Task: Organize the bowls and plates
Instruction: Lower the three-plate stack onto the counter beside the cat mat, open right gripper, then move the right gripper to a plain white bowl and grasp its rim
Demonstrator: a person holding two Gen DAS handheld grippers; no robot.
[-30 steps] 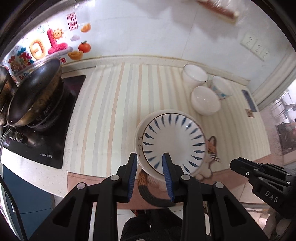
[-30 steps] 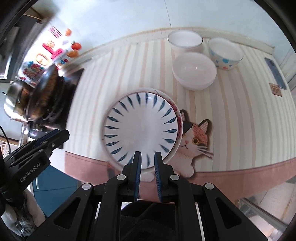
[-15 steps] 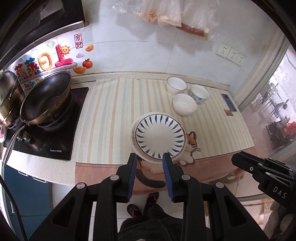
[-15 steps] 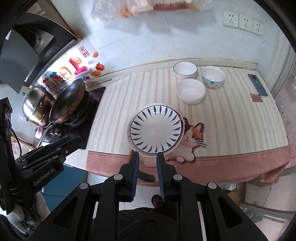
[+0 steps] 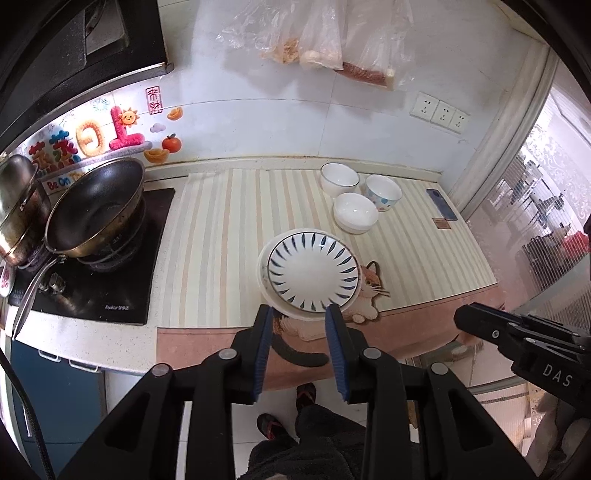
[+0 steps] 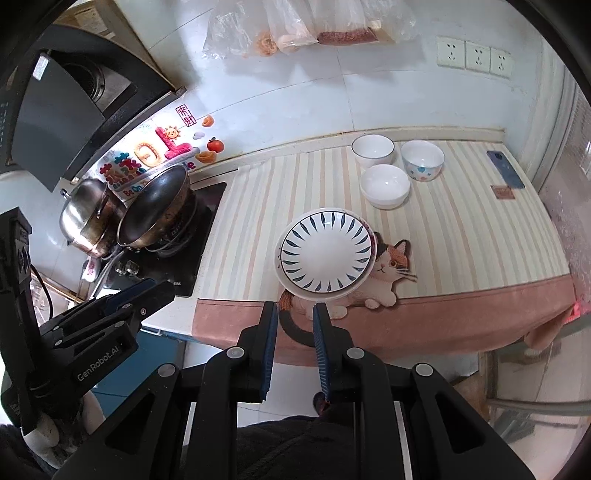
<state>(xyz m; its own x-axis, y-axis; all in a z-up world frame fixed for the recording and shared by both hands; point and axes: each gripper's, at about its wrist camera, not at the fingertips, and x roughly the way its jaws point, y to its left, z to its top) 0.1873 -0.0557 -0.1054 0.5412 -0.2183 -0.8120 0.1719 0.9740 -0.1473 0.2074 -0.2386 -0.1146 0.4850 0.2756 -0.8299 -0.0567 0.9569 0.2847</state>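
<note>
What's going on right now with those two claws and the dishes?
Left claw and right claw open, empty, off the counter. Blue-patterned plate stacked on another plate; three bowls behind. Nothing in the way.

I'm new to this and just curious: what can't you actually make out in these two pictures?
- Plates under the blue-patterned plate: hidden by it in both views, only rims peek out, so no count.
- Cat picture on the mat: partly covered by the plates.
- Steel pot: cut off by the left view's edge.
- Wall bags: contents too blurred.

Both views high, facing countertop [image 5: 229,236]
</note>
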